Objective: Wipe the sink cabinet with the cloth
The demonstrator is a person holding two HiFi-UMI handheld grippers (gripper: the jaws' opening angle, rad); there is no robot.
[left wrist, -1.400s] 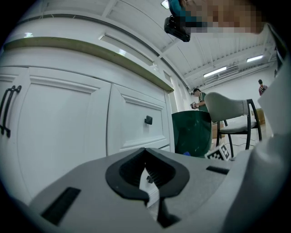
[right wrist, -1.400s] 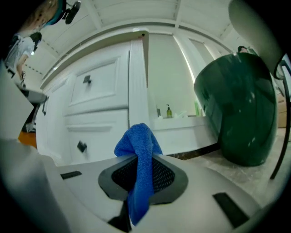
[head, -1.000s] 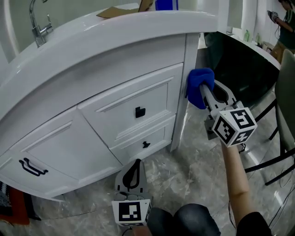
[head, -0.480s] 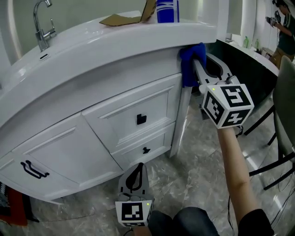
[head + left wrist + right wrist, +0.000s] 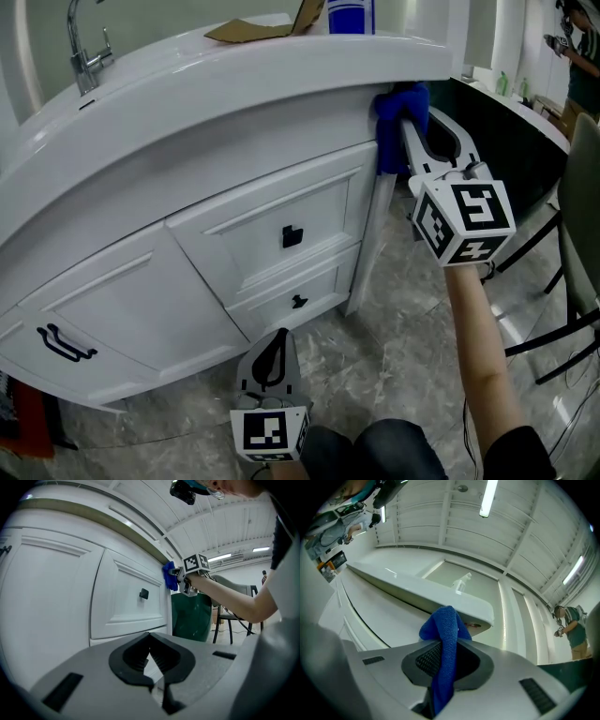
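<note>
Right gripper (image 5: 409,120): jaws are clamping a blue cloth (image 5: 394,127), which is bunching out past the tips and trailing back between the jaws in the right gripper view (image 5: 443,637). The gripper is reaching up and pressing the cloth against the top right corner of the sink cabinet (image 5: 187,159), just under the overhanging rim of the white countertop (image 5: 281,66).

Left gripper (image 5: 275,342): jaws are resting together with nothing between them, as the left gripper view (image 5: 149,639) shows. It is hanging low near the floor (image 5: 394,356), in front of the cabinet's base and well apart from the cloth.

Cabinet front: two stacked drawers are showing, an upper black knob (image 5: 292,235) and a lower one (image 5: 298,301); a black handle (image 5: 61,342) is sitting on the door at far left.

Countertop: a faucet (image 5: 84,47) is standing at left; a piece of cardboard (image 5: 253,28) and a blue container (image 5: 350,14) are sitting near the back.

Surroundings: a chair (image 5: 581,234) is standing to the right of the cabinet, and a person (image 5: 581,37) is standing in the background.
</note>
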